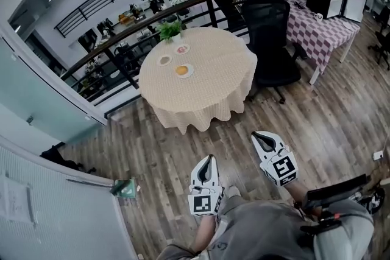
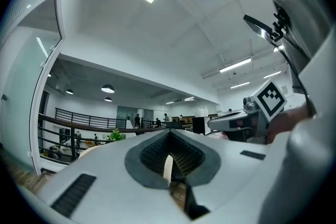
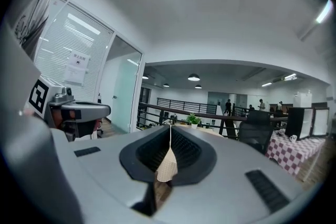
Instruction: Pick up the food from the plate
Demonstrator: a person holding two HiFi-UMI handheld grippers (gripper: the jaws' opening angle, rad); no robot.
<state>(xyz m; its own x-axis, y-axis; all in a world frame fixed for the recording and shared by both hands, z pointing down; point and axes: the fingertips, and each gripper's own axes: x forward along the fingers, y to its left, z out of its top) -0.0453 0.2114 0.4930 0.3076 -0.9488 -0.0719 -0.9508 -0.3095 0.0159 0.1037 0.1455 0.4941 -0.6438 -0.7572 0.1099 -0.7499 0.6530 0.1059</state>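
Zero progress toward the pickup. Food (image 1: 182, 70) on its plate (image 1: 191, 73) on the round desk (image 1: 213, 85), well apart from left gripper (image 1: 208, 161) and right gripper (image 1: 261, 138); jaws together on both, nothing between. Left to do, by the look of it: close in, open, grasp, lift.

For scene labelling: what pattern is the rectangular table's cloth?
The cloth is purple-and-white checked; head view shows it best.
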